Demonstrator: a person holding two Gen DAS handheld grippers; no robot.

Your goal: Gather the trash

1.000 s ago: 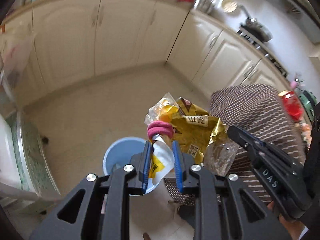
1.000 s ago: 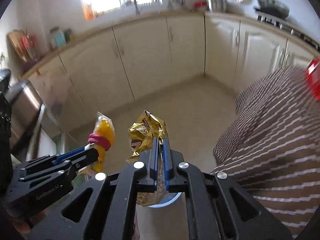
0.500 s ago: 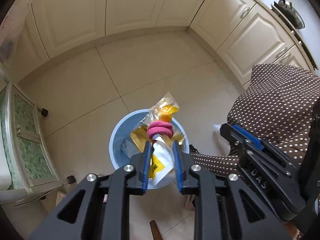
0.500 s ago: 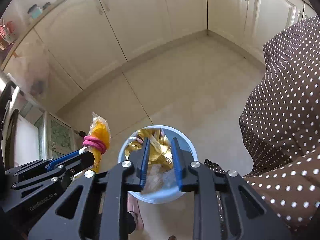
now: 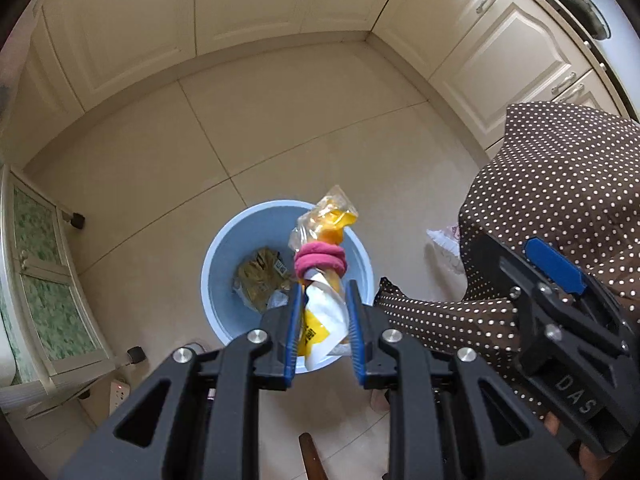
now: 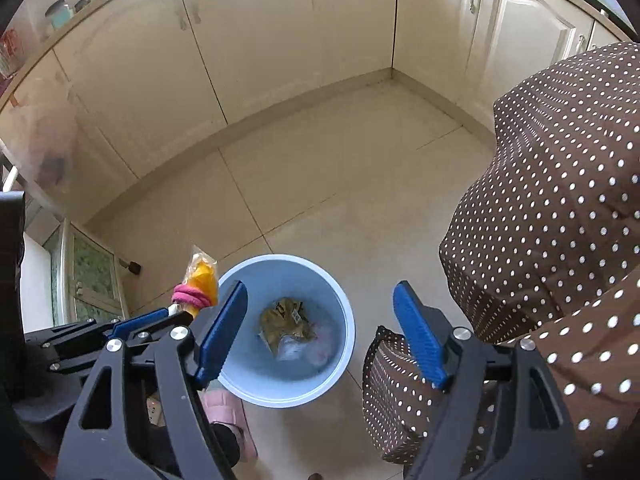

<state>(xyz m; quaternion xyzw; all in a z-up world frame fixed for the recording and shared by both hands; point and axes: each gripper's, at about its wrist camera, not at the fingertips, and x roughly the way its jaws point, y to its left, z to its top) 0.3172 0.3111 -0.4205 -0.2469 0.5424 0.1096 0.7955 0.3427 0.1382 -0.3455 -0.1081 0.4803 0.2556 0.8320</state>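
Through the left wrist camera I see my left gripper (image 5: 323, 320) clamped on a yellow-and-white snack bag (image 5: 324, 276), its blue pads pressing the bag's lower part. A pink band (image 5: 320, 261) is wrapped around the bag's middle. The bag hangs above the right half of a blue bin (image 5: 224, 280) standing on the tiled floor (image 5: 280, 120). A crumpled gold wrapper (image 5: 261, 276) lies inside the bin. My right gripper (image 5: 556, 276) shows at the right edge, in front of dotted brown fabric (image 5: 560, 184).
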